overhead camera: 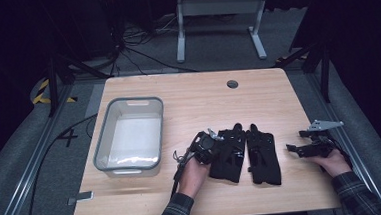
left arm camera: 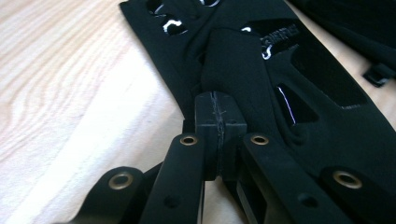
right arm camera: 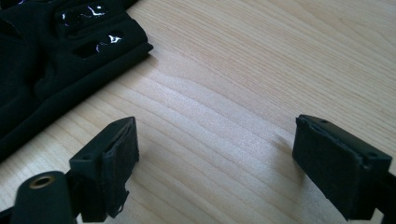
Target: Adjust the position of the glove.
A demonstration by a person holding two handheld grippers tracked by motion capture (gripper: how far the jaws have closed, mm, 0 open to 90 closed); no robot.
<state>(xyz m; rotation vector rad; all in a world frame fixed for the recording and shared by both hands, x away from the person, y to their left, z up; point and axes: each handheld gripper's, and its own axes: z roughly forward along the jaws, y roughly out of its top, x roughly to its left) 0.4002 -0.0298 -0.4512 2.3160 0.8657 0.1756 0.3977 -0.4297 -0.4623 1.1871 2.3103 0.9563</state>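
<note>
Place: lab recording bay
Evidence: light wooden table (overhead camera: 192, 95), black-draped surround, loose black floor cables (overhead camera: 140, 50), yellow-black hazard tape (overhead camera: 41, 91)

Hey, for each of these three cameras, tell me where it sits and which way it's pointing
High view: above the person's side, facing forward and down on the table; shows both forearms, hands, the grey bin.
Left gripper view: on the left gripper, looking along its jaws, closed together at the left glove.
Right gripper view: on the right gripper, low over bare wood, jaws wide apart, the right glove at upper left.
Shared: the gloves show in all three views.
</note>
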